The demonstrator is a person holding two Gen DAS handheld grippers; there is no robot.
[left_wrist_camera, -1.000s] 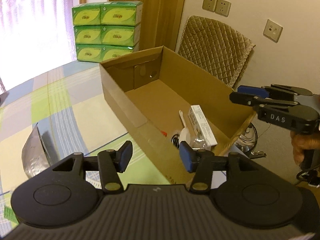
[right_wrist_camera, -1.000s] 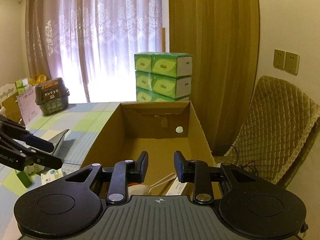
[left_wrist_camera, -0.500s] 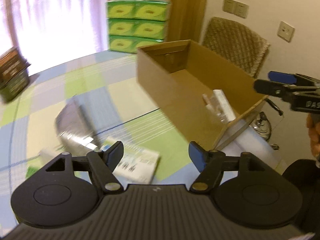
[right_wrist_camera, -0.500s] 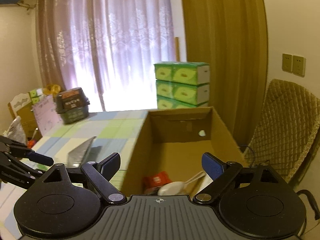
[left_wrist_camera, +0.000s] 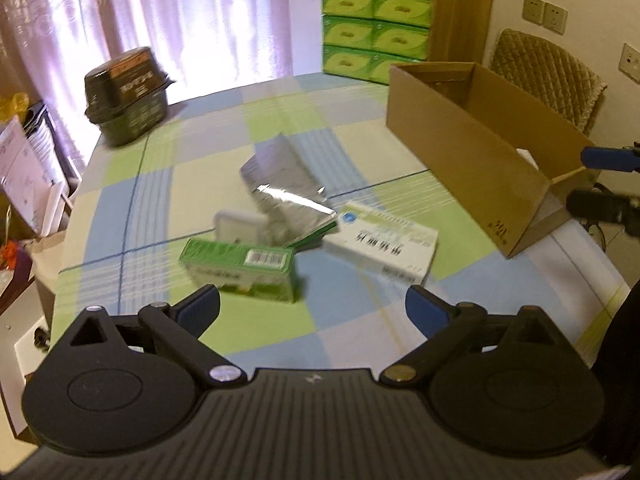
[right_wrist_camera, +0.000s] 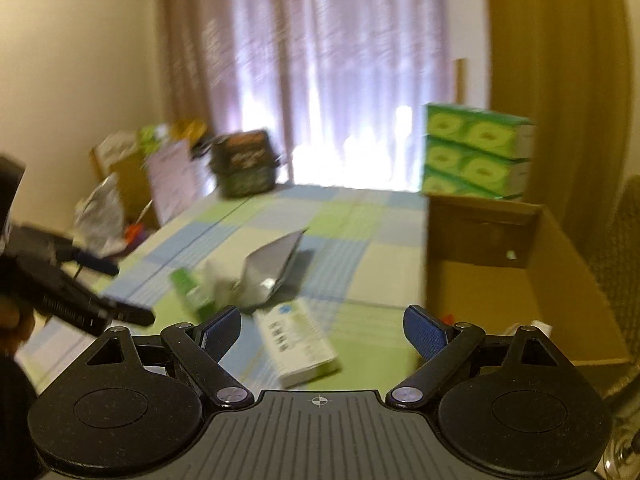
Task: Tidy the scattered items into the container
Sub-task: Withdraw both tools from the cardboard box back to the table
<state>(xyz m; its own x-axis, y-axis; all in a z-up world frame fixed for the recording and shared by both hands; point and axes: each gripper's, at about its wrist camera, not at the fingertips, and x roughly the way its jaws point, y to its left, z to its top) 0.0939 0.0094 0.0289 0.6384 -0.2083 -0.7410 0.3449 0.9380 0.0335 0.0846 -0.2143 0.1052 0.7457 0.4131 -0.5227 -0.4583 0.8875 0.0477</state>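
Four things left on the counter [left_wrist_camera: 132,184]; your left gripper [left_wrist_camera: 312,308] has its fingers spread, so drop square over the green box [left_wrist_camera: 240,266], right gripper [right_wrist_camera: 322,326] spread too.

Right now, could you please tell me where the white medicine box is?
The white medicine box lies flat on the table in the left wrist view, right of the silver foil pouch and left of the cardboard box.

A home living or dining room: sheer lilac curtains [left_wrist_camera: 160,12], quilted beige chair [left_wrist_camera: 548,72], stacked green tissue packs [left_wrist_camera: 376,32], checked green-and-blue cloth-covered counter [left_wrist_camera: 200,152].
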